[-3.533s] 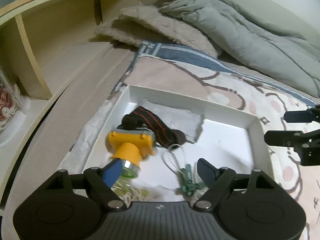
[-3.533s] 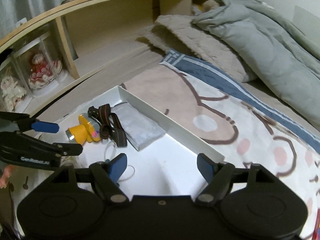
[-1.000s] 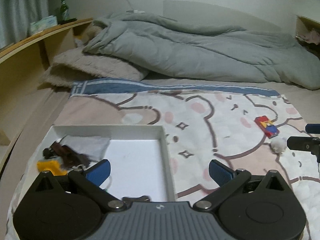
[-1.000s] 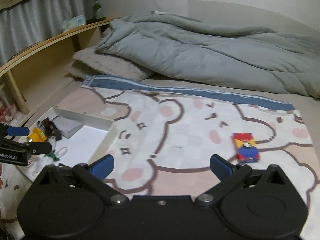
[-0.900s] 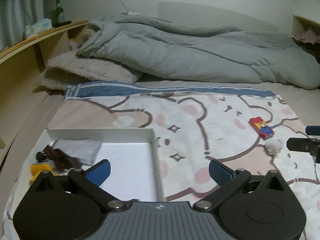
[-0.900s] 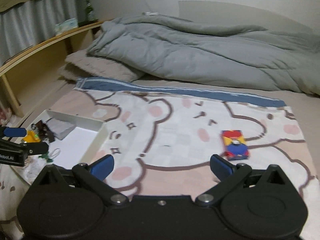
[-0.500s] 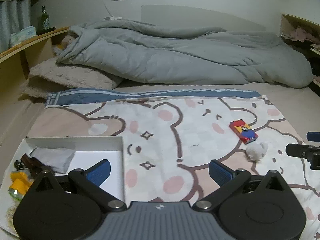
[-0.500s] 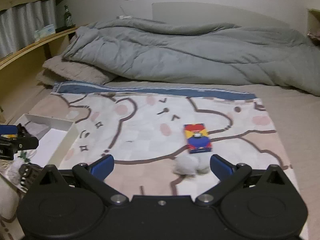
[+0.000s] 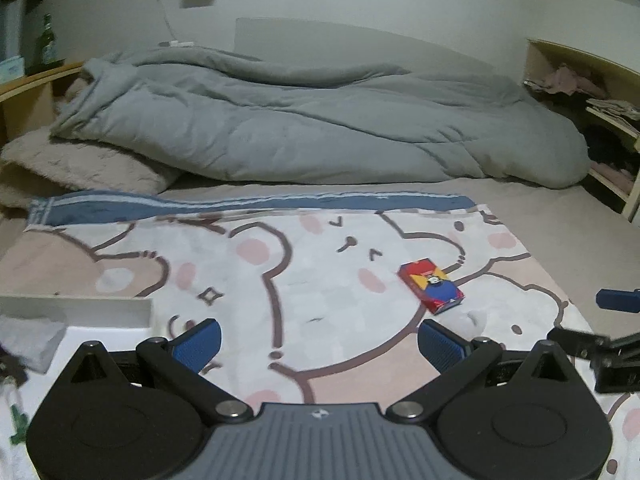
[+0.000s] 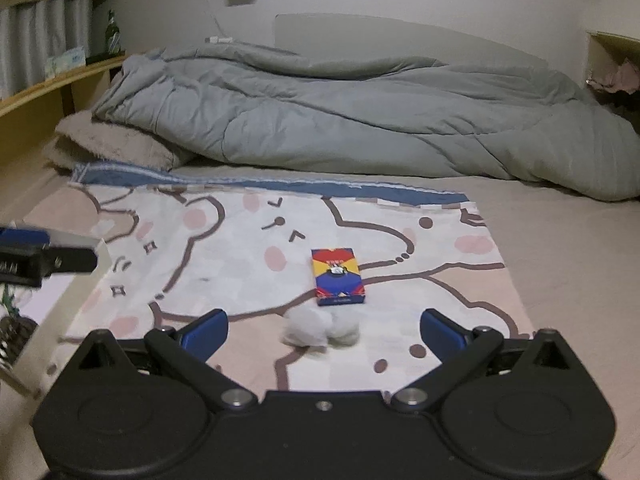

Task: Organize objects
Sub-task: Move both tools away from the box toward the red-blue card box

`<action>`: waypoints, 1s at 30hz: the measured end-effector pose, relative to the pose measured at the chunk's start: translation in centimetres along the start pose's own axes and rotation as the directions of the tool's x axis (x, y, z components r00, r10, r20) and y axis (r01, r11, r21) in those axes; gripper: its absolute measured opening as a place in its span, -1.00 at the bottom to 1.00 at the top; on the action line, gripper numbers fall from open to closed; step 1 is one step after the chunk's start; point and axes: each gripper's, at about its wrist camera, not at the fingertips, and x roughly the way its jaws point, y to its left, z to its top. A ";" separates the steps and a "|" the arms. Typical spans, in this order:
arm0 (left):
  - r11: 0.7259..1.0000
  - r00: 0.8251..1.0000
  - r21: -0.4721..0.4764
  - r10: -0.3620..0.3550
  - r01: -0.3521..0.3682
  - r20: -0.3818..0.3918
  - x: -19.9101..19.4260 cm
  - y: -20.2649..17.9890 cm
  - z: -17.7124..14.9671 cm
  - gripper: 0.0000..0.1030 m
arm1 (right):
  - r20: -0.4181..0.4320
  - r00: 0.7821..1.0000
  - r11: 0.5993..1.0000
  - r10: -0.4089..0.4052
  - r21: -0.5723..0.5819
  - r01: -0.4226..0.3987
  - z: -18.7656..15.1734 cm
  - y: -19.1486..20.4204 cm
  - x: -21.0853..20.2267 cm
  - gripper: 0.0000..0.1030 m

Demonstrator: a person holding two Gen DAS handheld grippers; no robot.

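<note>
A red, yellow and blue card box (image 10: 338,276) lies on the bear-print blanket (image 10: 248,264); it also shows in the left wrist view (image 9: 431,286). A small white fluffy toy (image 10: 320,328) lies just in front of it, between my right gripper's open fingers. My right gripper (image 10: 322,330) is open and empty, low over the blanket. My left gripper (image 9: 320,342) is open and empty, left of the box. The white tray (image 9: 76,306) sits at the left with a grey cloth (image 9: 28,340) in it.
A grey duvet (image 10: 360,120) and a beige pillow (image 10: 112,148) lie across the back of the bed. A wooden shelf (image 10: 52,84) runs along the left. Shelves with clothes (image 9: 592,96) stand at the right.
Both grippers have swung right, away from the tray, toward the card box and fluffy toy. The toy now lies close between the right gripper's fingers. Both stay open.
</note>
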 end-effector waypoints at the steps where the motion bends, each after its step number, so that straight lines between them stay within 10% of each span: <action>1: 1.000 1.000 0.006 -0.005 0.005 0.000 0.4 -0.3 0.1 1.00 | -0.003 1.000 1.000 -0.001 -0.012 0.001 -0.1 -0.2 0.2 1.00; 24: 0.982 0.988 0.125 -0.130 0.140 -0.080 14.9 -6.3 3.8 0.99 | -0.055 0.996 0.997 0.076 0.030 -0.075 -2.6 -5.1 9.1 1.00; 30: 0.936 0.969 0.250 -0.230 0.247 -0.094 19.0 -8.0 4.9 0.98 | -0.088 0.988 0.991 0.128 0.060 -0.123 -3.2 -4.1 11.5 1.00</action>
